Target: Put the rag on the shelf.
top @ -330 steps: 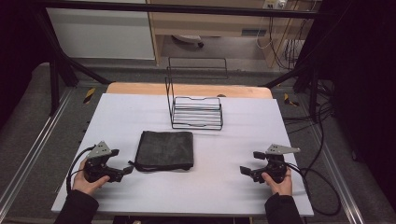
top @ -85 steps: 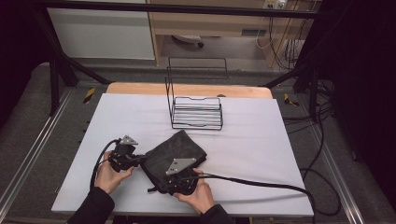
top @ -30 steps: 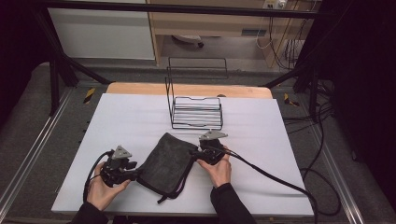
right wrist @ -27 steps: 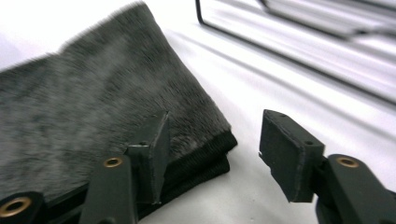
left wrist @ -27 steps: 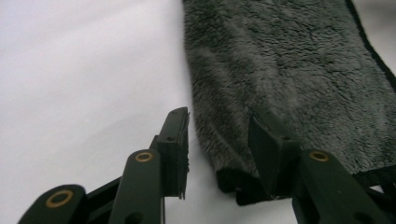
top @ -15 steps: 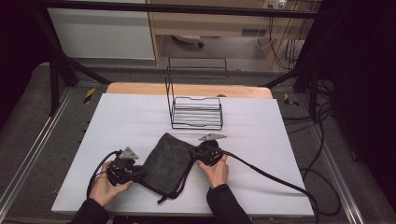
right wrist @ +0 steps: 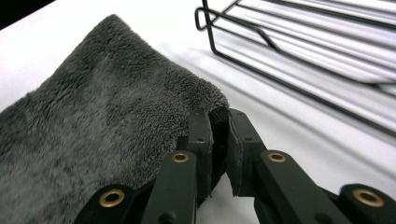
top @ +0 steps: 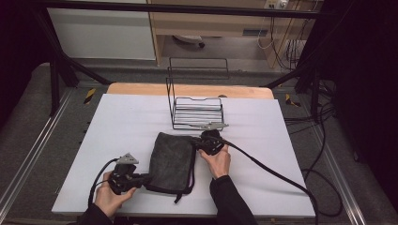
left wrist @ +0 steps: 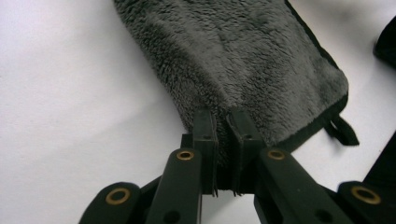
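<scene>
While both tongs grip the towel, notes as follows.
Towel: dark grey pile cloth (top: pixel 171 161), lying flat on the bench, near its front edge and in front of the rack; black hem, with a small loop (left wrist: pixel 343 132) at one corner.
Left tongs: (top: pixel 143 179) at the towel's near left corner; jaws have just been closing and now pinch the towel's edge between the pads (left wrist: pixel 205 135), cloth bunched in the narrow gap.
Right tongs: (top: pixel 197 143) at the far right corner, just short of the rack; jaws have just been closing, and a fold of pile is nipped between the pads (right wrist: pixel 201 133).
Hands: left hand (top: pixel 110 197) low at the bench front; right hand (top: pixel 217 160) beside the towel's right edge, sleeve trailing back.
Rack: black wire rack (top: pixel 197 110), upright back, apart from the towel, mid-bench.
Bench: white top (top: pixel 281 164), wooden strip along the far edge.
Cables: one trails off right from the right tongs; one loops by the left hand.
</scene>
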{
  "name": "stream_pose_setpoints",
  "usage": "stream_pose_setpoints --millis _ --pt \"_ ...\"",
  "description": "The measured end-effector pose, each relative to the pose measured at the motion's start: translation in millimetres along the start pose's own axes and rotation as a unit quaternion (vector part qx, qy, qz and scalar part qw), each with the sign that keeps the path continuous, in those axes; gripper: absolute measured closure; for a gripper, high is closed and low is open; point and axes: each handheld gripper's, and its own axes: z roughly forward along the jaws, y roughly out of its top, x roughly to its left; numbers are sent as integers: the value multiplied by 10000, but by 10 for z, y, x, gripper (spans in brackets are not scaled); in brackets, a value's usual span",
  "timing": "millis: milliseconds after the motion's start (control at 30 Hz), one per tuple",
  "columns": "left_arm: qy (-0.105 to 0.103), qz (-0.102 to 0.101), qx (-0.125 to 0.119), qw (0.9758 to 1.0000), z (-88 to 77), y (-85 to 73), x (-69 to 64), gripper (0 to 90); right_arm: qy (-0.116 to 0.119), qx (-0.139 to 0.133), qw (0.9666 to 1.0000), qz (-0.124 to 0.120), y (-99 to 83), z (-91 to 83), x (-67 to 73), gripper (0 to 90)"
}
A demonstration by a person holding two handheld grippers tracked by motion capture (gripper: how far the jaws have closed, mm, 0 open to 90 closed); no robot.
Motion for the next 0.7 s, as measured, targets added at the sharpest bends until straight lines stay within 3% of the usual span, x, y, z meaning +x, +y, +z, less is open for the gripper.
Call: stream_pose_setpoints --millis 200,300,400,533,600,700 --pt "357 29 -62 9993 24 -57 -110 810 296 -16 9991 -297 5 204 -63 813" --pt "463 71 -2 9989 50 -74 -96 786 253 37 9993 -274 -48 274 -63 803" --pt "517 163 -14 9985 33 -73 -79 760 176 3 9994 -305 -35 218 -35 781" --pt "500 364 -62 9981 -11 -64 -82 671 20 -271 9988 -413 42 74 -19 639" --pt "484 427 -115 9978 -55 -44 -49 585 89 -424 9984 -372 76 -25 -21 534" --pt "427 392 -304 9979 -122 3 48 445 142 -389 9985 -361 54 -230 -16 407"
